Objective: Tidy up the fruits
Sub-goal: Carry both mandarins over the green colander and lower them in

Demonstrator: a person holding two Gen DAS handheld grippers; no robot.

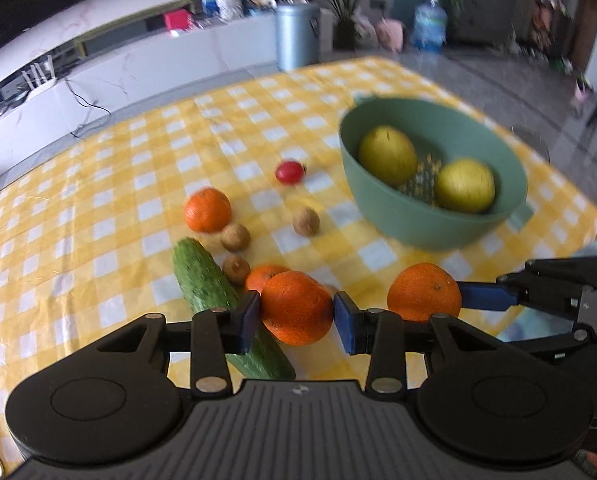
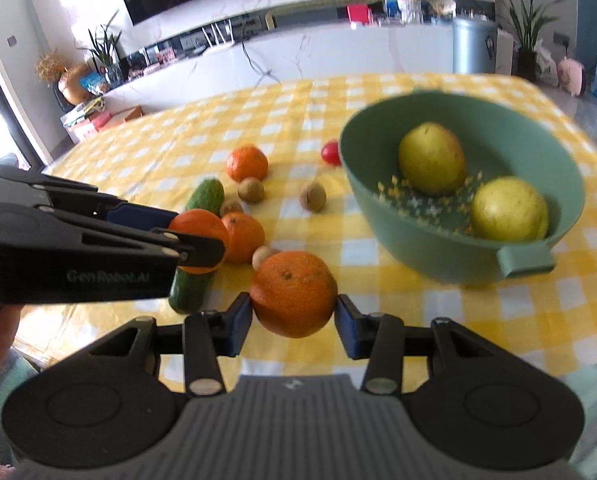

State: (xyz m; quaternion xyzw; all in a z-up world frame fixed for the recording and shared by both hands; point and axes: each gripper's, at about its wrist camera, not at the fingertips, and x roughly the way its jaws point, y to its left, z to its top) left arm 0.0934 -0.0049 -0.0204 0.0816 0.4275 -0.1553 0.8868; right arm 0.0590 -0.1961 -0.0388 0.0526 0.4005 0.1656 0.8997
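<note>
My left gripper (image 1: pixel 294 314) is shut on an orange (image 1: pixel 296 307) and holds it above the yellow checked tablecloth (image 1: pixel 98 208). My right gripper (image 2: pixel 294 314) is shut on another orange (image 2: pixel 293 294); this orange also shows in the left wrist view (image 1: pixel 424 292). The left gripper with its orange (image 2: pixel 197 229) appears at the left of the right wrist view. A green bowl (image 1: pixel 382 208) at the right holds two yellow-green pears (image 1: pixel 387 155) (image 1: pixel 464 186). Two more oranges (image 1: pixel 207 210) (image 1: pixel 260 276) lie on the cloth.
A cucumber (image 1: pixel 202 276), several small brown fruits (image 1: pixel 305 221) and a red tomato (image 1: pixel 289 171) lie on the cloth left of the bowl. The bowl has a handle (image 2: pixel 524 260) on its near side. A grey bin (image 1: pixel 297 36) stands beyond the table's far edge.
</note>
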